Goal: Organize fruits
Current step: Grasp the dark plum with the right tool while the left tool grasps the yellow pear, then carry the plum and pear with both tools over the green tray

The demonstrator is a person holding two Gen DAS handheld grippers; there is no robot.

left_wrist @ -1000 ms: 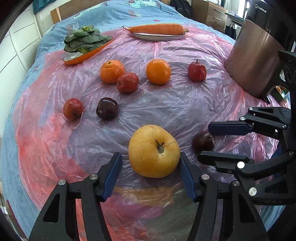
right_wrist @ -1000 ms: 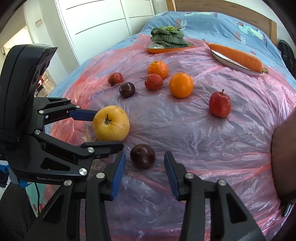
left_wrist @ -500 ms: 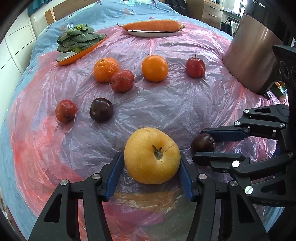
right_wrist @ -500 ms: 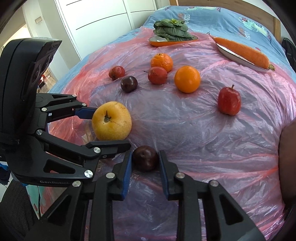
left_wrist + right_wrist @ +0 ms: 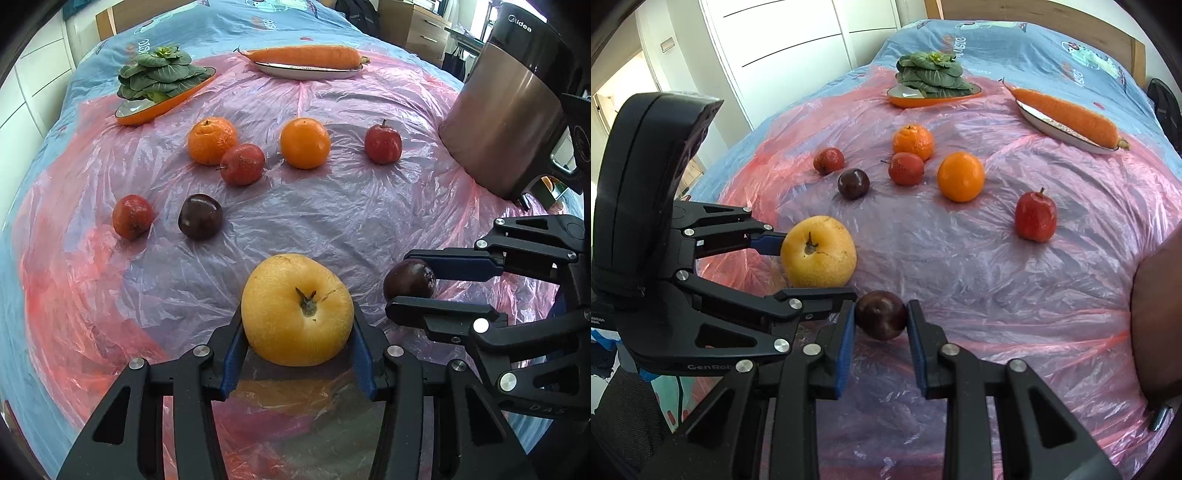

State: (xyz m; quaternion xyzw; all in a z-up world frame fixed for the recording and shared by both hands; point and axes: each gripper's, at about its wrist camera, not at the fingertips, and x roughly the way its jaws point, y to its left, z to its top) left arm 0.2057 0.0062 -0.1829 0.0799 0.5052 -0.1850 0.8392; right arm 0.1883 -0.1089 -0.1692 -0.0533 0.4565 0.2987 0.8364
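A big yellow pear (image 5: 295, 310) lies on the pink plastic sheet (image 5: 332, 214) near the front. My left gripper (image 5: 296, 319) is closing, with both blue pads touching the pear's sides; the right wrist view shows the same pear (image 5: 818, 251) in that gripper (image 5: 812, 266). Just right of it, my right gripper (image 5: 881, 310) is shut on a dark plum (image 5: 881, 314), seen also from the left wrist as the plum (image 5: 408, 278) between the right gripper's (image 5: 402, 280) fingers. Both fruits rest on the sheet.
Farther back lie two oranges (image 5: 212, 140) (image 5: 304, 142), red apples (image 5: 242, 164) (image 5: 382, 144) (image 5: 132, 216) and another dark plum (image 5: 199, 216). Plates with greens (image 5: 162, 79) and a carrot (image 5: 306, 55) stand at the far edge. A steel appliance (image 5: 506, 110) stands at the right.
The left jaws have narrowed from standing wide beside the pear to touching it. The right jaws have shut on the dark plum that lay between them.
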